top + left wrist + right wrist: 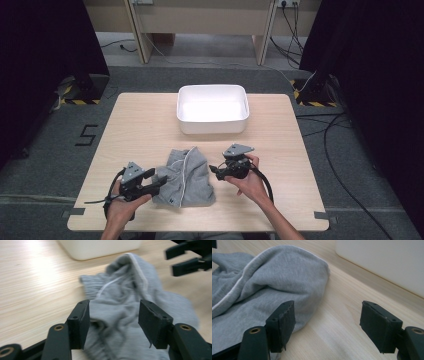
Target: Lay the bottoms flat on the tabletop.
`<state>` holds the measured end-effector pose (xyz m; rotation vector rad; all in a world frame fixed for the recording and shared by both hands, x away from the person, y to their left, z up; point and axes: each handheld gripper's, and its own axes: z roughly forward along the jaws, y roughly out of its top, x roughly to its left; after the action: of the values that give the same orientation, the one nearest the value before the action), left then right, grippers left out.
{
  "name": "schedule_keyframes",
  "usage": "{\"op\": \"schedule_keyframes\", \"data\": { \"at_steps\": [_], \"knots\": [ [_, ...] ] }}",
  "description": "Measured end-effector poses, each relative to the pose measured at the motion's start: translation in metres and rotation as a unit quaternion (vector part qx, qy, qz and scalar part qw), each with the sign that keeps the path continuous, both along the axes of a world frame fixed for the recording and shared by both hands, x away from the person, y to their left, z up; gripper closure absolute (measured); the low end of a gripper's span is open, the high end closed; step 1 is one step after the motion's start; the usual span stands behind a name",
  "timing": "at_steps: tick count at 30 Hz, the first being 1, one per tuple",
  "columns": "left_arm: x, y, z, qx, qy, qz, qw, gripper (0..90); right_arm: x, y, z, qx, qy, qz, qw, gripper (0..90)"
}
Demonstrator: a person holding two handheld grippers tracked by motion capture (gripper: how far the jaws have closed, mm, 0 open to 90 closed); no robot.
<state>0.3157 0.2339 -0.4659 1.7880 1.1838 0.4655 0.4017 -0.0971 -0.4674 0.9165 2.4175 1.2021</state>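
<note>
Flanking one grey garment (185,176) before one white tub (213,109), two grippers, left (159,181) and right (214,170), jaws apart.

Overhead light is glaring off the white plastic tub (213,109) and washing out a patch of the pale wooden tabletop (37,262). Dark curtains are dimming both sides. The crumpled grey cloth (130,297) is blurring with motion.

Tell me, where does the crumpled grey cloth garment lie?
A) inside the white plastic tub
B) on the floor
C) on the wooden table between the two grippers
C: the crumpled grey cloth garment lies on the wooden table, between the left gripper and right gripper, nearer the person than the white plastic tub.
</note>
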Motion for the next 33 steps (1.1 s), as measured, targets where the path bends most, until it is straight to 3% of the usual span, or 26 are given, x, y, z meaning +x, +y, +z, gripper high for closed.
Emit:
{"op": "schedule_keyframes", "data": {
  "at_steps": [3,9,13,16,22,25,28,31,33],
  "knots": [
    [0.004,0.006,-0.007,-0.008,0.02,0.02,0.9996,38.4,0.0,0.002,0.002,0.001,-0.001,0.002,1.0,28.6],
    [0.013,0.007,-0.027,-0.04,0.059,0.025,0.9971,35.7,0.0,0.007,0.009,0.014,-0.002,0.007,0.9999,28.7],
    [0.016,0.014,-0.028,-0.057,0.062,0.041,0.9956,35.0,-0.003,0.014,0.015,0.026,0.006,0.015,0.9995,28.6],
    [0.016,0.021,-0.026,-0.059,0.056,0.056,0.9951,35.4,-0.005,0.022,0.018,0.026,0.004,0.024,0.9994,28.4],
    [0.018,0.021,-0.033,-0.07,0.078,0.054,0.993,36.1,-0.009,0.044,0.02,0.028,0.007,0.04,0.9988,27.9],
    [0.018,0.011,-0.038,-0.055,0.085,0.038,0.9942,37.3,-0.011,0.056,0.021,0.025,0.007,0.046,0.9986,27.4],
    [0.015,0.004,-0.037,-0.035,0.072,0.028,0.9964,42.7,-0.014,0.07,0.019,0.019,0.008,0.056,0.9982,27.1],
    [0.013,-0.002,-0.036,-0.034,0.069,0.017,0.9969,47.8,-0.017,0.081,0.012,0.003,0.012,0.063,0.9979,27.0],
    [0.011,-0.007,-0.035,-0.023,0.065,0.008,0.9976,49.6,-0.018,0.086,0.007,-0.016,0.005,0.056,0.9983,28.3]
  ]
}}
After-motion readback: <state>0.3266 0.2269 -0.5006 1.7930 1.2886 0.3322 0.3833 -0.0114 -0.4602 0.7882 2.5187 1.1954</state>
